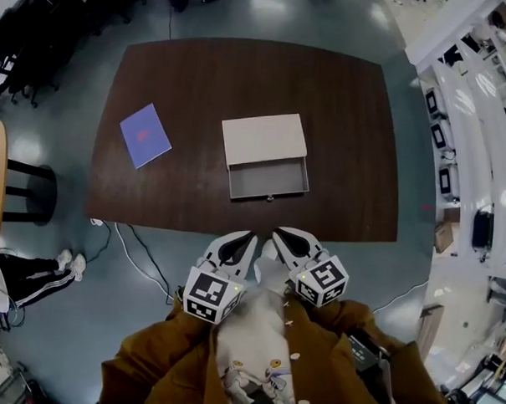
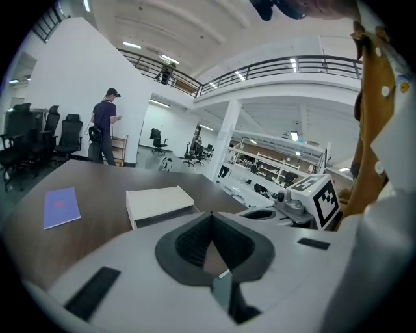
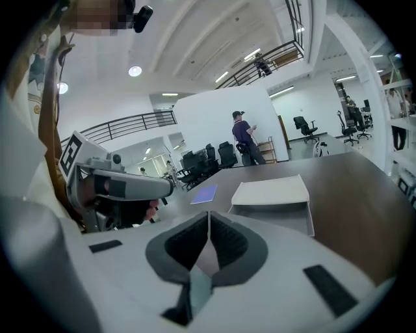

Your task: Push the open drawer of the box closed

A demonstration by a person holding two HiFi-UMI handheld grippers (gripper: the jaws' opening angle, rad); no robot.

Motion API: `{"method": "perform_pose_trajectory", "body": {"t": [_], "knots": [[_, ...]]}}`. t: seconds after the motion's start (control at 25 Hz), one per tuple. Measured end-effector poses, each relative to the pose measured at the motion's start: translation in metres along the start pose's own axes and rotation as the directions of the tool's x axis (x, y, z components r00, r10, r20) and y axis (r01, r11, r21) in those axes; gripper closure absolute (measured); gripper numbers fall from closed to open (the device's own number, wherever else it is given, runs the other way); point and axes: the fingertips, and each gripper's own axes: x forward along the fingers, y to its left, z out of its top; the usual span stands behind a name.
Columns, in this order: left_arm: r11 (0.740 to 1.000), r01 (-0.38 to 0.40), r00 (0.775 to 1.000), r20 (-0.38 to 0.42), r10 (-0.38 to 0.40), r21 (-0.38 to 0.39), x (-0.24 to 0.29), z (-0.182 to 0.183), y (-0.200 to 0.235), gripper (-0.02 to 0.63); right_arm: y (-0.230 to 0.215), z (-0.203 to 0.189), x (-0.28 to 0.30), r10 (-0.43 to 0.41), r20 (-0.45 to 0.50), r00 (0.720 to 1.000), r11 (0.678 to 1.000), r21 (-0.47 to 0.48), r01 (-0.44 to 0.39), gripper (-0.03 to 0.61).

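Observation:
A beige box [image 1: 264,139] lies in the middle of the dark brown table [image 1: 189,74]. Its grey drawer [image 1: 268,178] is pulled out toward me, with a small knob at the front. The box also shows in the left gripper view [image 2: 158,202] and the right gripper view [image 3: 273,192], drawer [image 3: 276,215] facing me. Both grippers hang near my chest, short of the table's near edge. My left gripper [image 1: 249,236] is shut and empty, its tips meeting [image 2: 211,213]. My right gripper [image 1: 279,233] is shut and empty too [image 3: 208,213].
A purple booklet [image 1: 145,135] lies on the table left of the box. A black cable [image 1: 134,252] runs over the floor below the table's near left corner. A person's legs [image 1: 38,272] show at far left. Shelving [image 1: 472,145] lines the right side. A person [image 2: 104,133] stands beyond the table.

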Motion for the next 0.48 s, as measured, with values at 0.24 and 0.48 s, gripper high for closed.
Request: {"method": "perform_pose_trajectory", "body": {"t": [0.24,0.48], "knots": [[1.0,-0.004,0.999,-0.042,0.004,0.008,0.018,-0.016,0.008,0.612,-0.027,-0.02,0.023,0.01,-0.062,0.998,0.998,0.058,-0.007,0.564],[1.0,-0.012,0.997,-0.071,0.012,0.001,0.018,-0.021,0.012,0.611,-0.052,-0.046,0.052,0.022,-0.142,0.99,0.993,0.119,-0.005,0.457]]}}
